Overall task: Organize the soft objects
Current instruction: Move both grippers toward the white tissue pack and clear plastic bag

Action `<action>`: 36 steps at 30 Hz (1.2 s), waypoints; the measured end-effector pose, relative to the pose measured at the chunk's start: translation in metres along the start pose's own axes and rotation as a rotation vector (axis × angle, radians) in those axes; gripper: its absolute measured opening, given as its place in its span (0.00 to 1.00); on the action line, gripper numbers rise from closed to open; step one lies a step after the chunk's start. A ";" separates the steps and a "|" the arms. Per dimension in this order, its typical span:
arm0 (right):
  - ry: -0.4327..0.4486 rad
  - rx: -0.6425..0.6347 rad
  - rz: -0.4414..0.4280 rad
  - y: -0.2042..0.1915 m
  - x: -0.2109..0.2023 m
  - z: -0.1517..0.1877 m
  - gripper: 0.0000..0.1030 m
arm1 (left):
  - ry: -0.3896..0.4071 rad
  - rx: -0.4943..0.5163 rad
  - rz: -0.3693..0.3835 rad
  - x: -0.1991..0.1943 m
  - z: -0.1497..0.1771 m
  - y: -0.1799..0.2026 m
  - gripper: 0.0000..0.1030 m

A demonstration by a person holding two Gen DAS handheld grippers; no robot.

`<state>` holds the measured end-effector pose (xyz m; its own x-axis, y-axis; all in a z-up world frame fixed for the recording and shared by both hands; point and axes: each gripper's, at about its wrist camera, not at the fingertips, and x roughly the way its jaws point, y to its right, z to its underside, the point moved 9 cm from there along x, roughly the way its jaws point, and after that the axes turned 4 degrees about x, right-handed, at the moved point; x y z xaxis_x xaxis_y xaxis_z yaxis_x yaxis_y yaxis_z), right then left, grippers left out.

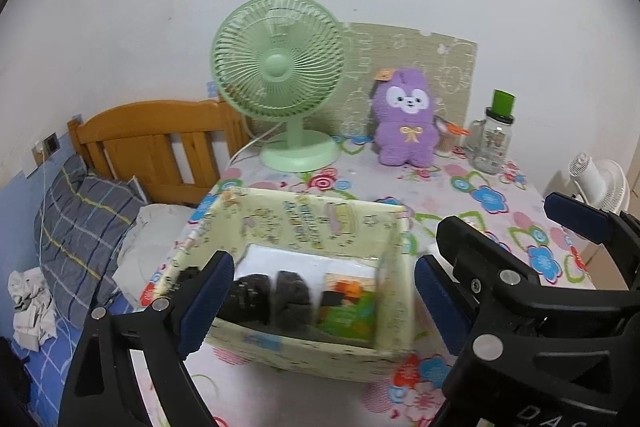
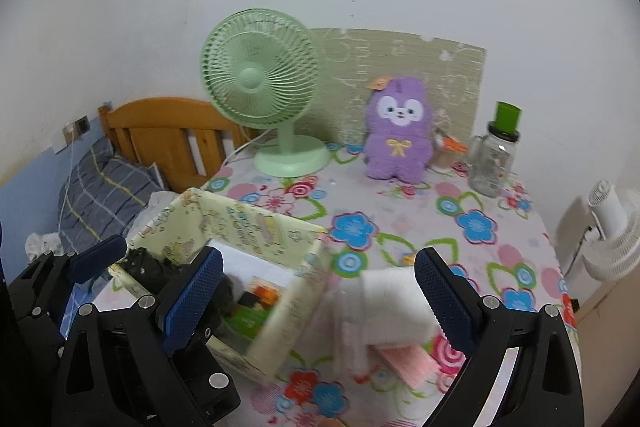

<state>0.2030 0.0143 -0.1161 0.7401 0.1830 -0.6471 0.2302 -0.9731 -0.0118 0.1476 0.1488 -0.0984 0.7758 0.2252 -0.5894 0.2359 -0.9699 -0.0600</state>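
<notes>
A pale yellow fabric storage box [image 1: 304,223] stands on the flowered table; it also shows in the right wrist view [image 2: 240,227]. Inside lie rolled dark socks [image 1: 272,297] and a colourful packet [image 1: 348,311]. My left gripper [image 1: 324,299] is open, its jaws spread wide around the box's front. My right gripper [image 2: 316,299] is open; a blurred white and pink soft cloth [image 2: 380,311] lies on the table between its fingers, right of the box. A purple plush toy [image 1: 404,119] stands at the back, also seen in the right wrist view [image 2: 398,131].
A green desk fan [image 1: 280,83] stands at the table's back. A glass jar with a green lid [image 1: 494,135] is at the back right. A bed with a wooden headboard [image 1: 156,147] and pillow is left. A white fan [image 2: 608,227] stands right of the table.
</notes>
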 end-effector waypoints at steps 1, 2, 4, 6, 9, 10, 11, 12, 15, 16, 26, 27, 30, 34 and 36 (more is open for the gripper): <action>0.001 0.004 0.006 0.005 -0.003 0.001 0.95 | 0.001 0.006 0.005 -0.001 0.000 0.006 0.90; 0.003 0.006 0.012 0.011 -0.005 0.002 0.95 | 0.000 0.010 0.008 -0.002 -0.001 0.010 0.90; 0.007 0.010 0.024 0.021 -0.010 0.003 0.95 | 0.000 0.018 0.015 -0.003 -0.001 0.021 0.90; 0.011 0.012 0.032 0.031 -0.016 0.005 0.95 | -0.001 0.028 0.022 -0.005 0.000 0.031 0.91; 0.016 0.020 0.048 0.047 -0.023 0.008 0.95 | -0.003 0.047 0.035 -0.007 0.000 0.050 0.91; 0.017 0.022 0.052 0.053 -0.025 0.009 0.95 | -0.005 0.054 0.039 -0.007 0.000 0.056 0.92; 0.017 0.025 0.056 0.059 -0.027 0.010 0.95 | -0.007 0.060 0.042 -0.008 0.001 0.061 0.93; 0.017 0.027 0.060 0.064 -0.029 0.011 0.95 | -0.007 0.066 0.046 -0.009 0.001 0.067 0.95; 0.018 0.036 0.079 0.081 -0.034 0.014 0.96 | -0.006 0.083 0.062 -0.009 0.002 0.086 0.95; 0.017 0.042 0.086 0.088 -0.035 0.016 0.96 | -0.007 0.089 0.069 -0.008 0.002 0.092 0.96; -0.017 0.083 0.124 0.131 -0.029 0.034 0.96 | -0.060 0.137 0.111 0.009 0.013 0.139 0.96; -0.021 0.087 0.128 0.135 -0.027 0.036 0.96 | -0.064 0.142 0.114 0.011 0.014 0.143 0.96; -0.033 0.096 0.137 0.145 -0.022 0.041 0.96 | -0.083 0.157 0.124 0.018 0.017 0.155 0.96; -0.056 0.115 0.147 0.159 -0.013 0.047 0.96 | -0.106 0.170 0.128 0.028 0.021 0.167 0.96; -0.066 0.122 0.151 0.166 -0.008 0.050 0.96 | -0.120 0.170 0.129 0.033 0.024 0.172 0.96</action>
<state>0.2036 -0.1555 -0.1513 0.7163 0.0281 -0.6972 0.0386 -0.9993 -0.0006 0.1997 -0.0123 -0.1474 0.7156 0.0962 -0.6918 0.0300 -0.9938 -0.1071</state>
